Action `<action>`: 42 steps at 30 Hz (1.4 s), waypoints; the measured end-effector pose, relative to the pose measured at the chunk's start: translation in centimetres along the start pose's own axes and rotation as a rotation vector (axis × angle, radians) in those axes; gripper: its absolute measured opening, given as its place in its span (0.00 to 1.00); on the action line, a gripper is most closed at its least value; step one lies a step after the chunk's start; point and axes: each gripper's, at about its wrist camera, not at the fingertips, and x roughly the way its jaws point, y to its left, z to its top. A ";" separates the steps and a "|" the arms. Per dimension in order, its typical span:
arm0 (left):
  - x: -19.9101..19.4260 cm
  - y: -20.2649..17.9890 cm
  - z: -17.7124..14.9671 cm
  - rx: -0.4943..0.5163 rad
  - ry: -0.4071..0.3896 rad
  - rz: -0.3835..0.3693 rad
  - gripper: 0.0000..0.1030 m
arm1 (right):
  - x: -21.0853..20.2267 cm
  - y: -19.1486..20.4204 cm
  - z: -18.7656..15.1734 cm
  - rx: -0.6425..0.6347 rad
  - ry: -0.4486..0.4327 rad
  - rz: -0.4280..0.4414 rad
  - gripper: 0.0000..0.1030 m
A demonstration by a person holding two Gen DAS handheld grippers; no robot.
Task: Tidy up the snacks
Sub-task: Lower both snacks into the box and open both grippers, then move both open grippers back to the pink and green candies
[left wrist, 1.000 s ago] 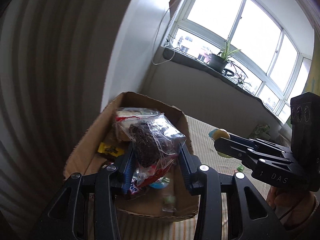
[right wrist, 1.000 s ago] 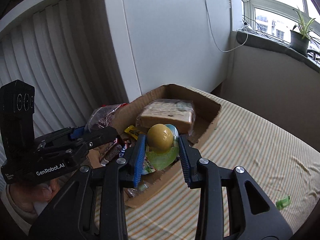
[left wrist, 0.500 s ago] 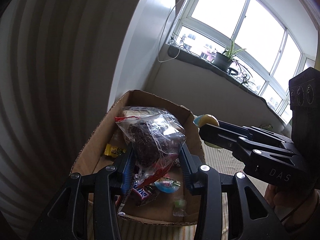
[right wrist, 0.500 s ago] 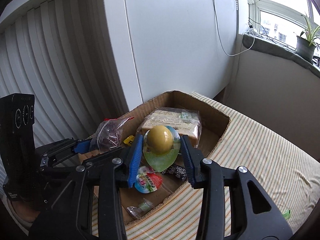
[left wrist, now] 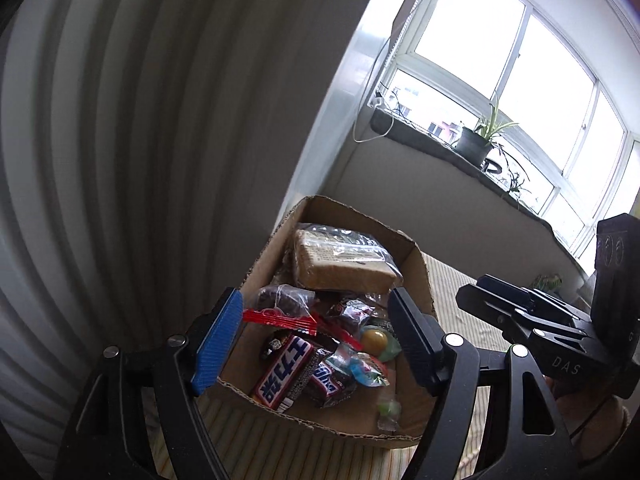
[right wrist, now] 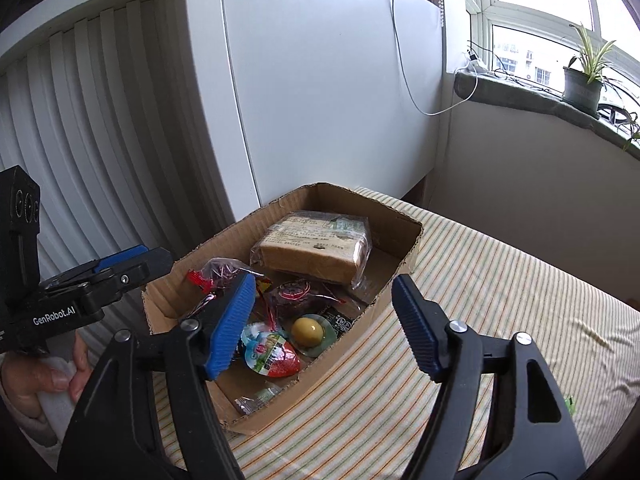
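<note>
A cardboard box (left wrist: 420, 268) (right wrist: 408, 236) sits on the striped tablecloth and holds several snacks. A wrapped bread loaf (left wrist: 344, 268) (right wrist: 312, 248) lies at its far end. The clear bag of dark cake (left wrist: 284, 300) (right wrist: 224, 272) lies inside by the left wall. The yellow ball snack on its green wrapper (left wrist: 376, 340) (right wrist: 308, 330) lies on the box floor. My left gripper (left wrist: 316, 344) is open and empty above the near end of the box. My right gripper (right wrist: 324, 328) is open and empty above the box's right side.
Snickers bars (left wrist: 284, 376) and a red egg-shaped pack (right wrist: 272, 354) lie in the box. A small green wrapper (right wrist: 570, 404) lies on the striped cloth (right wrist: 500, 300) at right. A white cabinet (right wrist: 320, 100) and slatted blinds (right wrist: 80, 140) stand behind. A potted plant (right wrist: 584, 80) sits on the sill.
Both grippers opened. The cake bag dropped from my left gripper into the box, and the yellow ball snack dropped from my right gripper into the box.
</note>
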 end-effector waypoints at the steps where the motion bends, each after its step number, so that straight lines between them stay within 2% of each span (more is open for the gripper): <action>1: -0.5 0.3 0.0 -0.005 -0.005 0.005 0.73 | -0.2 0.1 0.0 0.007 -0.002 0.012 0.73; 6: -1.9 0.6 -0.1 -0.023 -0.022 0.023 0.73 | -0.9 1.1 0.0 0.002 -0.021 0.011 0.74; 9: -2.6 0.3 -0.2 -0.020 -0.029 0.027 0.73 | -1.2 1.3 -0.5 -0.003 -0.025 -0.003 0.81; 14: -2.5 -1.4 -0.2 0.013 -0.018 0.028 0.73 | -2.2 -0.1 -1.6 0.016 -0.015 -0.039 0.83; 19: -1.7 -4.9 -0.4 0.072 0.002 0.004 0.73 | -4.6 -4.1 -3.3 0.077 -0.030 -0.087 0.87; 23: -0.8 -8.8 -1.2 0.140 0.029 -0.030 0.76 | -7.0 -8.5 -5.0 0.131 -0.036 -0.167 0.87; 33: 2.9 -20.0 -4.7 0.331 0.133 -0.174 0.76 | -14.1 -20.7 -11.1 0.332 -0.025 -0.360 0.87; 37: 3.7 -23.2 -6.1 0.390 0.173 -0.215 0.76 | -15.4 -23.1 -12.1 0.362 -0.025 -0.390 0.87; 42: 4.6 -24.8 -7.0 0.428 0.201 -0.227 0.76 | -15.1 -23.5 -12.0 0.341 -0.015 -0.380 0.87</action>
